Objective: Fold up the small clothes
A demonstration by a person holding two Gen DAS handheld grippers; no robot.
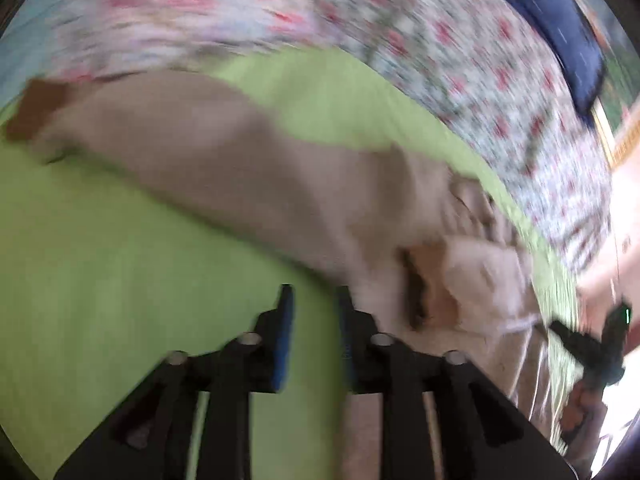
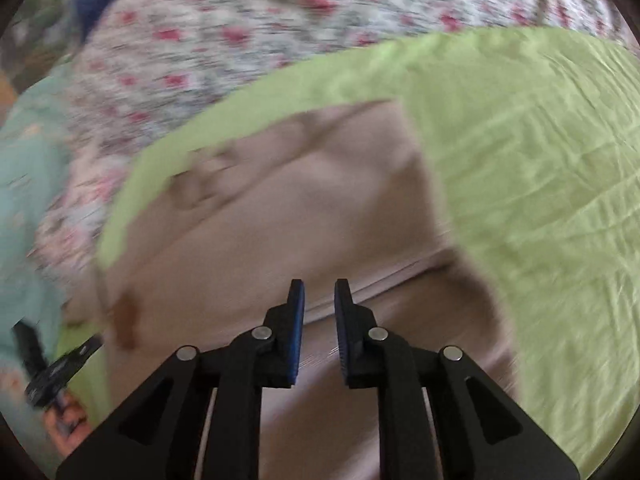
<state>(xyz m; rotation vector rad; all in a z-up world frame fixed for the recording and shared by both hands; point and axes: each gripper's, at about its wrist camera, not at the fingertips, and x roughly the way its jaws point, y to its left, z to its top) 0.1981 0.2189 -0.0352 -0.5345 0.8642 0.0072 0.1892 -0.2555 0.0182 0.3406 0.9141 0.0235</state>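
Observation:
A small beige garment (image 1: 248,160) with a brown cuff (image 1: 34,106) lies stretched across a lime green cloth (image 1: 100,260). My left gripper (image 1: 314,300) is open and empty, hovering at the garment's near edge. The right gripper (image 1: 592,344) shows at the far right of the left wrist view. In the right wrist view the beige garment (image 2: 280,216) fills the middle, with a seam running under my right gripper (image 2: 319,292), which is open and empty just above the fabric. The left gripper (image 2: 52,372) shows at the lower left there. Both views are motion-blurred.
The green cloth (image 2: 540,160) lies on a floral bedsheet (image 2: 224,40) (image 1: 460,48). A dark blue item (image 1: 560,20) lies at the far edge. A pale teal cloth (image 2: 24,176) lies at the left of the right wrist view.

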